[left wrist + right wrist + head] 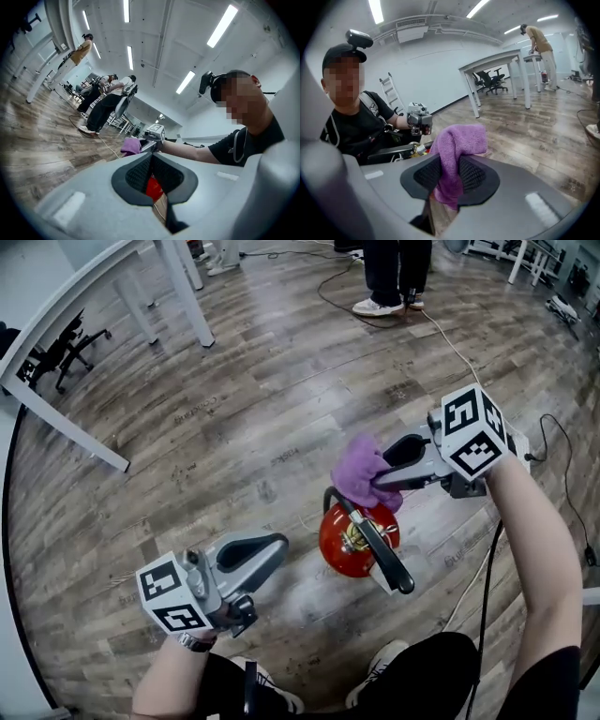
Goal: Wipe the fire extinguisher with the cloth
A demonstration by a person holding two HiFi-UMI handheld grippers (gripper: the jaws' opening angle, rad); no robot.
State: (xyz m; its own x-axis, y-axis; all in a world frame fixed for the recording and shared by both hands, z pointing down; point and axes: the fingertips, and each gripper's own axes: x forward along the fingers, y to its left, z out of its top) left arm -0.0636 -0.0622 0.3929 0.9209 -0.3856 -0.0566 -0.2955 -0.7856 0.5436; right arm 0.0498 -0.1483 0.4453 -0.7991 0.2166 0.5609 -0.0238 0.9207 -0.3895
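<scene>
**Cloth clamped over the extinguisher, left gripper closed and empty**

At the left, the left gripper (pixel 258 551) hangs over the wooden floor (pixel 234 409). Its jaws are pressed together with nothing between them; in the left gripper view (pixel 152 161) a patch of red shows only beyond the closed pads. To its right the red fire extinguisher (pixel 354 538) stands on the floor, seen from above, with its black hose (pixel 389 559) lying across the top. Just past its head sits the bunched purple cloth (pixel 361 472); whether it touches the metal I cannot tell. Furthest right, the right gripper (pixel 398 465) is clamped on that cloth (pixel 457 150), a fold squeezed between the pads and a loose end hanging below
</scene>
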